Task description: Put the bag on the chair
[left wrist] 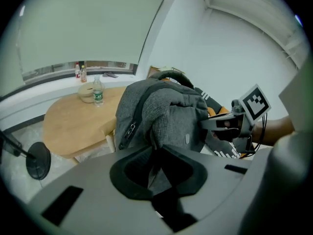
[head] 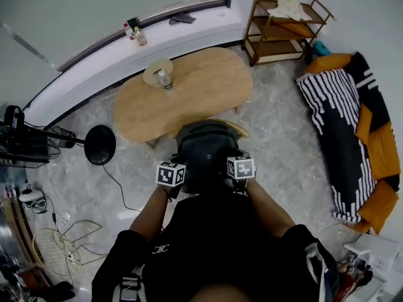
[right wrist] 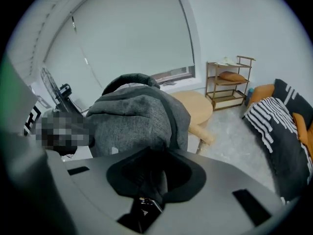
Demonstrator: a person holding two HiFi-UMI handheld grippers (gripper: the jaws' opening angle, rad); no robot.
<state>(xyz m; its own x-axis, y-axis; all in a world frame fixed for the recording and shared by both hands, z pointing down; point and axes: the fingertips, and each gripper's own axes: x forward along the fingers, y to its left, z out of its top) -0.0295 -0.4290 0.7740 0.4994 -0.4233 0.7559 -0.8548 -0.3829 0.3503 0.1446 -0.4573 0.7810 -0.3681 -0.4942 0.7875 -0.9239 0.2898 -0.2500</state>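
A grey backpack (head: 204,151) hangs between my two grippers, over a wooden chair (head: 238,128) at the near edge of the table. My left gripper (head: 175,181) is shut on the bag's left side, and its jaws pinch grey fabric (left wrist: 168,116) in the left gripper view. On the bag's right side my right gripper (head: 238,177) is shut too, with dark fabric and a strap bunched between its jaws (right wrist: 149,182). The bag's top handle (right wrist: 128,79) arches upward. Most of the chair lies hidden under the bag; only a pale rail (right wrist: 206,134) shows beside it.
An oval wooden table (head: 208,83) behind the chair carries a bottle (head: 164,78) and a pale bowl (head: 156,69). A wooden shelf (head: 283,30) stands at the back right, a striped black-and-orange couch (head: 346,128) at the right, and a black floor fan (head: 99,145) with cables at the left.
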